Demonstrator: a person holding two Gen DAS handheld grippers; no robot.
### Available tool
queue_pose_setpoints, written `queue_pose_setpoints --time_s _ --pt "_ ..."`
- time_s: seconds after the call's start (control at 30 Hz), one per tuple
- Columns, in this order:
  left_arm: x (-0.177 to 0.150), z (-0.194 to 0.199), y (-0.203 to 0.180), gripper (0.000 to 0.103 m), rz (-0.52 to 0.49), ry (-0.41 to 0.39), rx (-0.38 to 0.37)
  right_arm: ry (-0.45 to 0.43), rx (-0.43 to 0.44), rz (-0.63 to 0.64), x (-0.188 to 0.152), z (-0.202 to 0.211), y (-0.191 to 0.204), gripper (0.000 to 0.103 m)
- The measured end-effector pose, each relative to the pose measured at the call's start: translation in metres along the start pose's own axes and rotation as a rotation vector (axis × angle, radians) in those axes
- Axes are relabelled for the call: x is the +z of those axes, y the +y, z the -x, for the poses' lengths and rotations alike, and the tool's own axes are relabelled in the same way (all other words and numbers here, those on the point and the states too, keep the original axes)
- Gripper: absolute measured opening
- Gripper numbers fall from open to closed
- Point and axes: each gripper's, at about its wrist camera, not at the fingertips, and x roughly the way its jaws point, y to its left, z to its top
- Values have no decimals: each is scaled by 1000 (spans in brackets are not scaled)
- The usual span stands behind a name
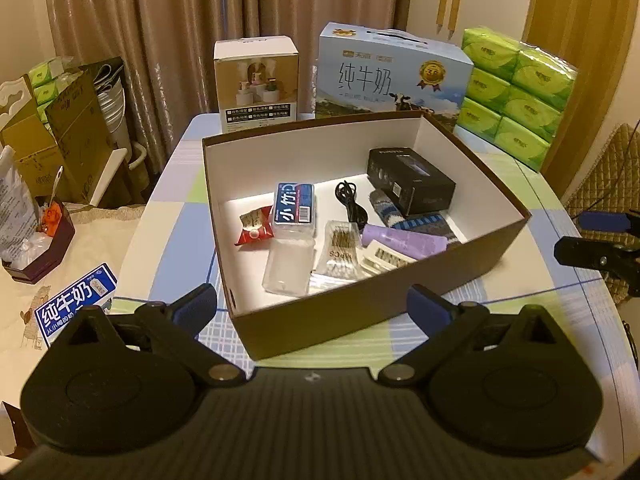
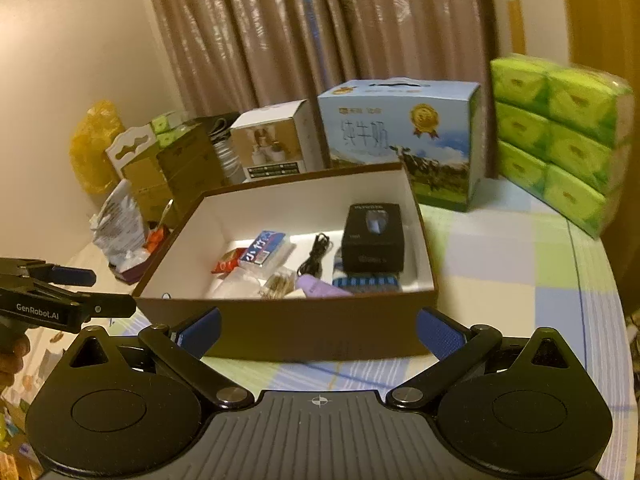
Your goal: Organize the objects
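Your left hand-held gripper [image 1: 312,308] is spread wide and holds nothing; its two blue pads stand on either side of the near corner of the brown box [image 1: 360,308], without touching it. Your right hand-held gripper [image 2: 318,330] is also spread wide and empty, and it points at the long near wall of the same box.

The box sits open on the desk [image 1: 168,216], which has a checked cloth in pale blue, green and white. Inside the box, on its white floor, you can see a black carton [image 1: 412,184] near the far right wall. Just beside it lies a coiled black cable [image 1: 350,204]. In front of the carton lies a striped sock [image 1: 416,222], and a lilac tube [image 1: 404,240] rests against the sock. To the left there is a blue-labelled clear case [image 1: 294,206], with a red wrapped sweet [image 1: 253,230] just beside it. A clear plastic case [image 1: 290,264] lies nearer to you, next to a bag of cotton swabs [image 1: 340,250] and a white comb-like piece [image 1: 384,258].

Behind the box stand a small white carton [image 1: 256,80], a blue milk carton [image 1: 392,72] and a stack of green tissue packs [image 1: 516,96], all in front of the curtain [image 1: 200,20].
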Motion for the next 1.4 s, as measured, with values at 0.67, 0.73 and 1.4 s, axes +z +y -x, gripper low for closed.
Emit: queue_pose_setpoints --time_s 0.67,0.73,1.4 --pt "-64 57 -34 102 41 28 18 61 -53 6 -53 68 27 101" --pt "-70 65 -40 102 50 26 30 69 -51 16 -59 75 27 101" --pt "-135 132 -104 102 85 4 58 92 -52 8 -108 152 19 101"
